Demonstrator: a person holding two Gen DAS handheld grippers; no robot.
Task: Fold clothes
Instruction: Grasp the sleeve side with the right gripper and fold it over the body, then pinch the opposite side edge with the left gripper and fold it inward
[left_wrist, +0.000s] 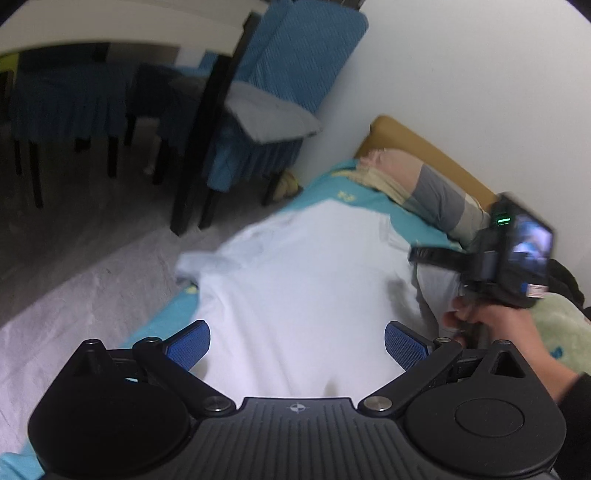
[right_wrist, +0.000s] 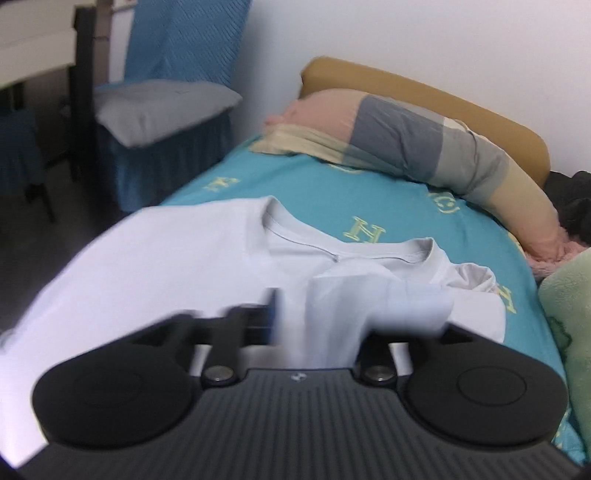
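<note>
Blurring hides the right claw (right_wrist: 325, 317); its fingers are lost behind a bunched fold of the pale white cotton T-shirt (right_wrist: 155, 258), apparently clamped on it. The left claw (left_wrist: 297, 343) hovers with blue pads (left_wrist: 190, 345) spread wide, holding nothing, over the shirt's hem. That shirt lies spread on a teal letter-printed bedsheet (right_wrist: 332, 192), collar toward a striped long pillow (right_wrist: 417, 144). A blue-covered chair (right_wrist: 162, 107) stands beside the bed.

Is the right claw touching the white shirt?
Touching. The right wrist view shows the right claw pinching a bunched fold of the white cotton T-shirt between its fingers.
</note>
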